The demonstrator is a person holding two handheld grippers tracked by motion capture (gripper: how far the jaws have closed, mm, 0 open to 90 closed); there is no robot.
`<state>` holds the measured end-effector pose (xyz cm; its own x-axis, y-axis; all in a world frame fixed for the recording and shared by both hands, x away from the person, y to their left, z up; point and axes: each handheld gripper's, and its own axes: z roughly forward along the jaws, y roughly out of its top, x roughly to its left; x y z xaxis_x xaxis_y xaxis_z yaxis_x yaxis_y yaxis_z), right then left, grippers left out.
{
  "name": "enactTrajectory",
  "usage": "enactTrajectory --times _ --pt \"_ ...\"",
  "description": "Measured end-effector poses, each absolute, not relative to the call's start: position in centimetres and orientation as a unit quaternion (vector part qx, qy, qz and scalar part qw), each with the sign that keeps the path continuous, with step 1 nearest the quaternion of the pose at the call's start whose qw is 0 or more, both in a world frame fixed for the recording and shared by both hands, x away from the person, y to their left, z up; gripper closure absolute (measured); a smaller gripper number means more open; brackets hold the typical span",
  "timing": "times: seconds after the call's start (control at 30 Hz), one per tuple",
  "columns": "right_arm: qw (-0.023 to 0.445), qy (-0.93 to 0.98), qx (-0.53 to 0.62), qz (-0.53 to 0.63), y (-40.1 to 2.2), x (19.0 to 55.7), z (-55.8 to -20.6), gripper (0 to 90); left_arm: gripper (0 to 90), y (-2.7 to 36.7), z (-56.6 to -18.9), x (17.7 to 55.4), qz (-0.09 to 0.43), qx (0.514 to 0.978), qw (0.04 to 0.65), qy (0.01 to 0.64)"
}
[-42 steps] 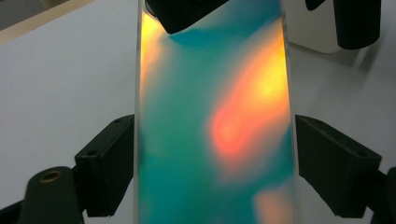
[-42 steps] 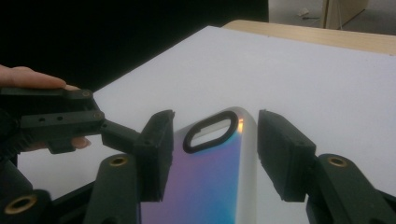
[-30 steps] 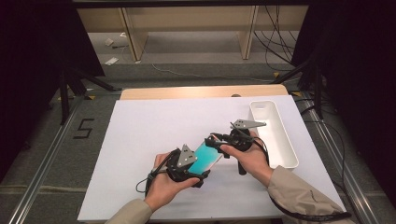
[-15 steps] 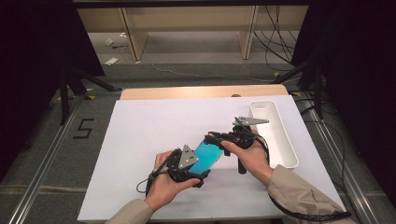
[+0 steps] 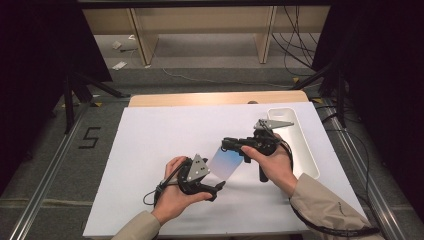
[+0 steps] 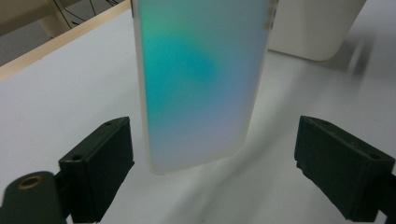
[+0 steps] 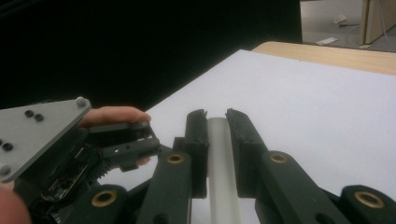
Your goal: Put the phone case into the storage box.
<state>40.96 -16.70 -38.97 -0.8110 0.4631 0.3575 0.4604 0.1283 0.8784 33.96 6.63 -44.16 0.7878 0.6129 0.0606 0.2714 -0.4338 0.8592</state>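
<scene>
Right hand-held gripper (image 7: 215, 122) just closing, clamped on phone case (image 5: 226, 162) edge, held above tabletop (image 5: 150, 135) near its front edge. Left hand-held gripper (image 6: 212, 154) with jaws spread wide around case, not touching. Thin-edge grip risky: could twist, slip, drop.

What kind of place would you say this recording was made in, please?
Probably a lab recording station: a white-topped table between floor rails, a taped number 5 on the grey floor, loose cables, and dark screens either side.
</scene>
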Motion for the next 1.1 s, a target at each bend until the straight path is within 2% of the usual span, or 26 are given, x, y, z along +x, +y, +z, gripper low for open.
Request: enactTrajectory --times 0.5,1.1 --pt "0.006 0.791 0.261 0.554 -17.2 41.0 -38.3 79.9 14.7 8.3 -44.3 34.7 0.171 0.819 0.467 0.286" --pt "0.003 0.804 0.239 0.544 -17.5 41.0 -37.6 79.9 14.9 8.1 -44.5 34.7 0.162 0.818 0.471 0.288"
